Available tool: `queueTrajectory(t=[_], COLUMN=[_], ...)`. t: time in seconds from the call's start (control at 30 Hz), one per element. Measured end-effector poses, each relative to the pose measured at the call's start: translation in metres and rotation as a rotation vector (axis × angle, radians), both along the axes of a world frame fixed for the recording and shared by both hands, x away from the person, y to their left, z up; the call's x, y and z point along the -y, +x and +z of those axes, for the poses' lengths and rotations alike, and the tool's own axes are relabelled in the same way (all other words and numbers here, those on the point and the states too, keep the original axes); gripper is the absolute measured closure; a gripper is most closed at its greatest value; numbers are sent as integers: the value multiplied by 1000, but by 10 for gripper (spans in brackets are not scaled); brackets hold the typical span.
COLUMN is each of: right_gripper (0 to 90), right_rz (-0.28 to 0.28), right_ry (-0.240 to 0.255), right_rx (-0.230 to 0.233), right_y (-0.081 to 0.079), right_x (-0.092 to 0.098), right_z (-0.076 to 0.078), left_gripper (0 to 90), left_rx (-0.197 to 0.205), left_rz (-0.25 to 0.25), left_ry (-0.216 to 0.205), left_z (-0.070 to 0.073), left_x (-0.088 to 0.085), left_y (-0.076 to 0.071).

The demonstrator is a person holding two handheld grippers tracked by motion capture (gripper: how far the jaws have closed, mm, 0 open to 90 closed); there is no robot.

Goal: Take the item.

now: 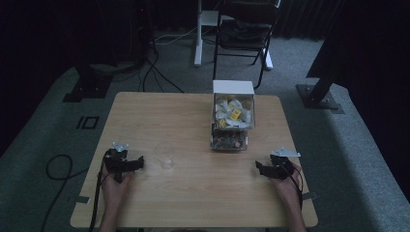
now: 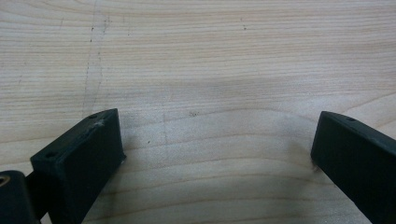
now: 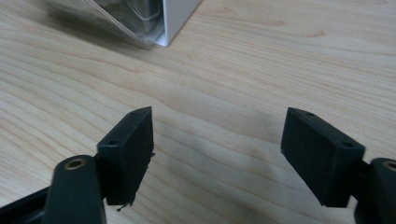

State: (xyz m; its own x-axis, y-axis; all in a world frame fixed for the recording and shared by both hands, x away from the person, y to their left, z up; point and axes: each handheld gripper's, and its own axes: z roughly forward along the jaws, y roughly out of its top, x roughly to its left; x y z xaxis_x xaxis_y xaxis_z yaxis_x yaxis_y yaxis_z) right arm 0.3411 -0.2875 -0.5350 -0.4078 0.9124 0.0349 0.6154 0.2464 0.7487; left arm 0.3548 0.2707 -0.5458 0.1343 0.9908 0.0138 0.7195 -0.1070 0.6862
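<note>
At the bottom edge of the high view two forearms come up onto the pale wooden table [image 1: 193, 193], each hand holding a claw. The left claw [image 1: 141, 163] sits in the lower left of the frame, its black jaws pointing toward the middle of the table. In the left gripper view [image 2: 215, 154] the jaws stand wide apart over bare wood grain, with nothing between them and nothing in their grasp.

The right claw [image 1: 258, 167] lies in the lower right of the high view, jaws pointing toward the frame's centre. In the right gripper view [image 3: 217, 144] its jaws are parted wide, a little less than the left ones, with only wood showing in the gap; it holds nothing.

Just right of the left claw stands a small clear cup [image 1: 164, 154], upright on the table, near the jaws but not touching them. In the upper middle of the table is a box [image 1: 233, 88] with a white back wall and clear front, filled with small white and yellow packets. Its corner [image 3: 175, 21] shows at the top left of the right gripper view, well apart from the jaws.
</note>
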Motion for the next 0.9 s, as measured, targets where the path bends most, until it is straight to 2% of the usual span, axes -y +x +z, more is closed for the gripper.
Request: queueTrajectory(t=[0.13,0.9], right_gripper=[286,293], right_rz=[9,48], right_ry=[21,18], right_rx=[14,79], right_y=[-2,-9], right_x=[-2,-15], right_z=[6,26], left_gripper=[28,28], left_rx=[0,0], left_rz=[0,0], left_ry=[0,0], left_z=[0,0], left_x=[0,0], left_y=[0,0])
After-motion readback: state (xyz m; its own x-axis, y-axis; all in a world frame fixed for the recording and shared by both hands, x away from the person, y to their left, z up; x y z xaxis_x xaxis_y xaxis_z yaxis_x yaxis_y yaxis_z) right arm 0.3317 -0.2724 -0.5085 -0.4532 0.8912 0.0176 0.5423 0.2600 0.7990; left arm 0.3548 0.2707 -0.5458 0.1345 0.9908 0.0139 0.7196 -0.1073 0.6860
